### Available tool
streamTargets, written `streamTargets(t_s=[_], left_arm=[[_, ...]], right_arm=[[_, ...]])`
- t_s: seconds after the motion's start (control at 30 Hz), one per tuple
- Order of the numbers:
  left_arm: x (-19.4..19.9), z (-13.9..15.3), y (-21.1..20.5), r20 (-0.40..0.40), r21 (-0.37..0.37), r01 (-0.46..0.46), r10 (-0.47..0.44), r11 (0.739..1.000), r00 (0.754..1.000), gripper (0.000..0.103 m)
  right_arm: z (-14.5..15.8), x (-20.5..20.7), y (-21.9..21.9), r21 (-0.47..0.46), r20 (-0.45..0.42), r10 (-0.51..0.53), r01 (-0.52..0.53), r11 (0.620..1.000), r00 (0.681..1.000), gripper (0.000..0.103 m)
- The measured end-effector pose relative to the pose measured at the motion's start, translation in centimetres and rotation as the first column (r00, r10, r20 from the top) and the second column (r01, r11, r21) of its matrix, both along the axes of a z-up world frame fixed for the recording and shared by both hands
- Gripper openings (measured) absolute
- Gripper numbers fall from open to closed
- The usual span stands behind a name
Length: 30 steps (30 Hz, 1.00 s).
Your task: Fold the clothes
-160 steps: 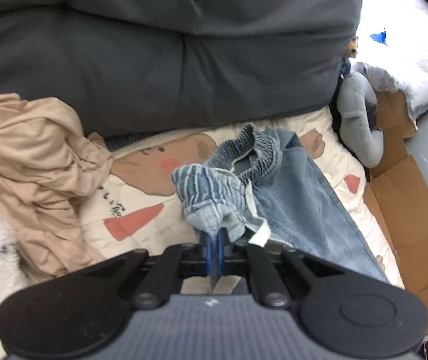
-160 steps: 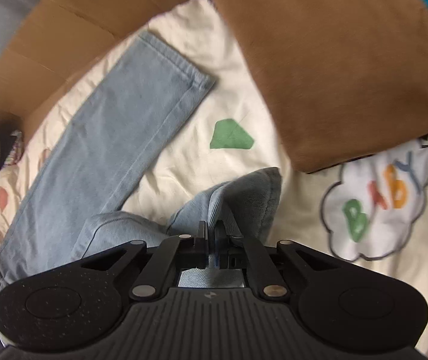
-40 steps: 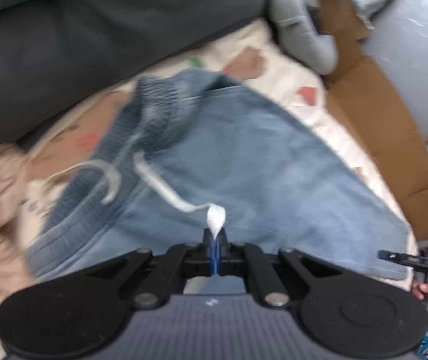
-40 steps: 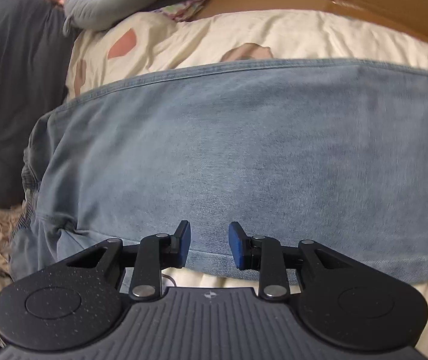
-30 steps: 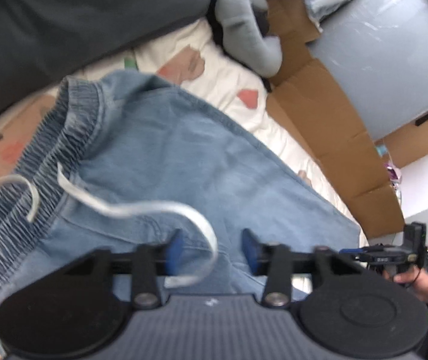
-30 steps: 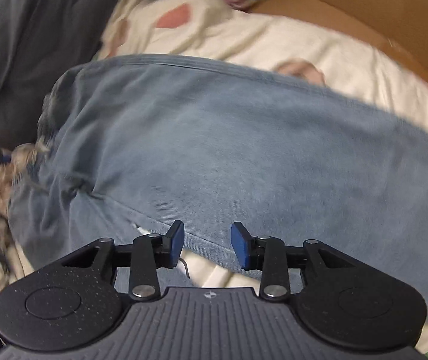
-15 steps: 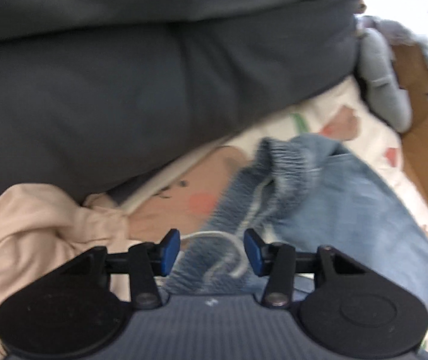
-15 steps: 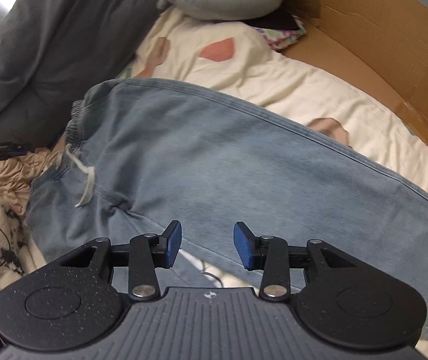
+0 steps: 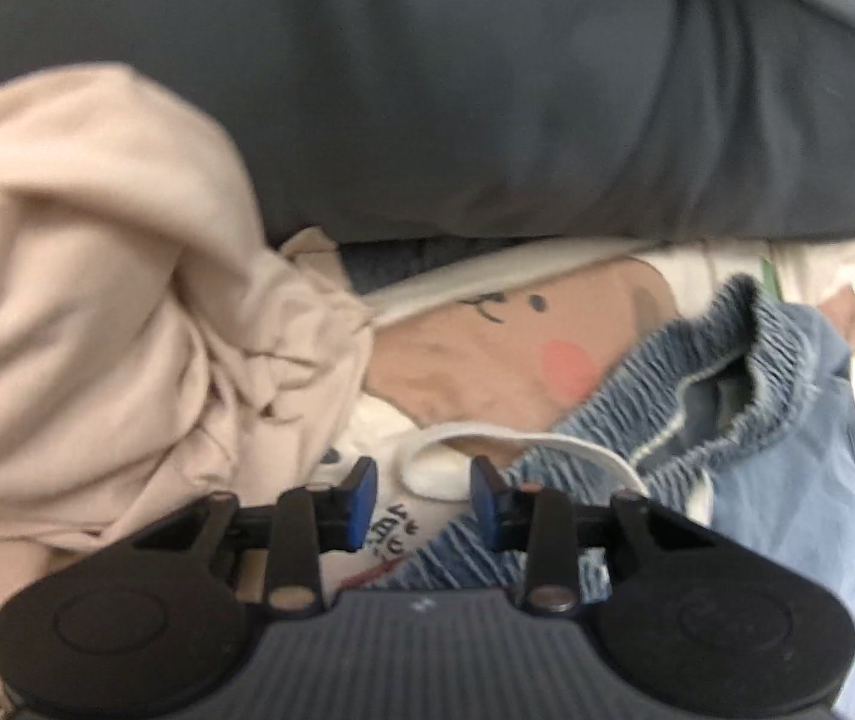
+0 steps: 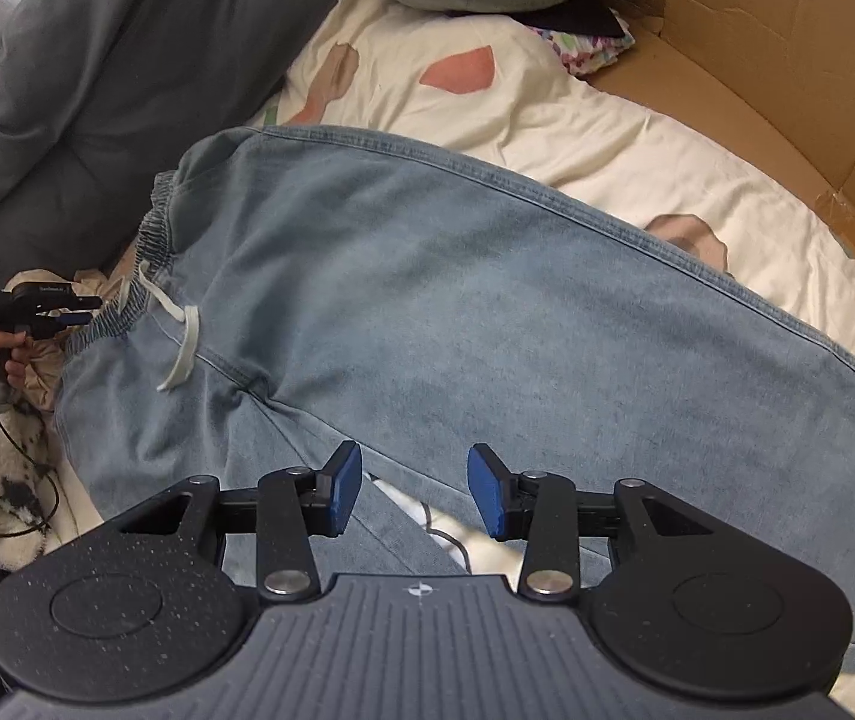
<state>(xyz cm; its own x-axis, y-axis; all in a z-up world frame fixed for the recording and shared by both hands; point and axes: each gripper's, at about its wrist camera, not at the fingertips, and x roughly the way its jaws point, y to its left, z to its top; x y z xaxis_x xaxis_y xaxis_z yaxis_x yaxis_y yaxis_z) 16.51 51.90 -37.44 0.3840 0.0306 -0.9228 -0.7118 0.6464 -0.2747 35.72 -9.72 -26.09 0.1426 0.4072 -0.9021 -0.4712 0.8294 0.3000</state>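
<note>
Hovering open, both grippers (image 9: 421, 501) (image 10: 415, 489) hold nothing; left's jaws closing around jeans (image 10: 487, 312) drawstring (image 9: 487, 441); sheet writing unreadable.

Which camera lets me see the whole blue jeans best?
The right wrist view. There the jeans lie spread across the bedsheet, from the waistband down along the leg. The left wrist view is blurry and shows only the bunched waistband, its white drawstring and a little denim.
</note>
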Motion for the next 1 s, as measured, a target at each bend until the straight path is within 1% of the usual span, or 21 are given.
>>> streamTargets(t_s=[0.17,0.2,0.27,0.47,0.5,0.53,0.57,0.67,0.73,1.0], left_arm=[[-0.2,-1.2,0.3,0.016,-0.06,-0.077,0.078,0.995,0.997,0.032],[-0.3,-1.5,0.3,0.023,-0.079,-0.101,0.103,0.992,0.994,0.029],[-0.5,-2.2,0.3,0.036,-0.121,-0.154,0.16,0.981,0.987,0.027],[-0.2,-3.0,-0.1,0.067,-0.133,-0.198,0.208,0.971,0.976,0.027],[0.0,-3.0,-0.2,0.067,-0.131,-0.188,0.198,0.973,0.978,0.018],[0.2,-2.9,-0.2,0.066,-0.129,-0.174,0.184,0.976,0.981,0.006],[0.4,-2.9,-0.3,0.063,-0.131,-0.161,0.171,0.978,0.983,0.001],[0.3,-1.8,-0.1,0.079,-0.104,-0.146,0.155,0.984,0.985,0.001],[0.2,-0.4,0.0,0.107,-0.093,-0.14,0.15,0.986,0.983,0.001],[0.7,6.6,-0.7,0.216,-0.025,-0.068,0.071,0.997,0.974,0.001]], right_arm=[[-0.5,0.2,-0.6,-0.016,-0.004,-0.028,0.028,0.999,1.0,0.046],[-0.5,0.2,-0.6,-0.019,-0.001,-0.027,0.027,0.999,1.0,0.046],[-0.6,0.4,-0.6,-0.023,0.004,-0.032,0.032,0.999,0.999,0.046],[-0.7,0.7,-0.8,-0.03,0.003,-0.04,0.04,0.999,0.999,0.046],[-0.8,0.6,-0.8,-0.032,0.002,-0.038,0.038,0.999,0.999,0.046],[-0.8,0.6,-0.7,-0.033,0.0,-0.036,0.036,0.999,0.999,0.046],[-0.9,0.6,-0.7,-0.034,-0.001,-0.034,0.034,0.999,0.999,0.046],[-0.7,0.5,-0.6,-0.029,0.003,-0.027,0.027,0.999,1.0,0.046],[-0.4,0.5,-0.6,-0.022,0.011,-0.027,0.027,0.999,1.0,0.046],[0.0,0.7,-0.8,0.008,0.02,-0.026,0.025,1.0,0.999,0.046]])
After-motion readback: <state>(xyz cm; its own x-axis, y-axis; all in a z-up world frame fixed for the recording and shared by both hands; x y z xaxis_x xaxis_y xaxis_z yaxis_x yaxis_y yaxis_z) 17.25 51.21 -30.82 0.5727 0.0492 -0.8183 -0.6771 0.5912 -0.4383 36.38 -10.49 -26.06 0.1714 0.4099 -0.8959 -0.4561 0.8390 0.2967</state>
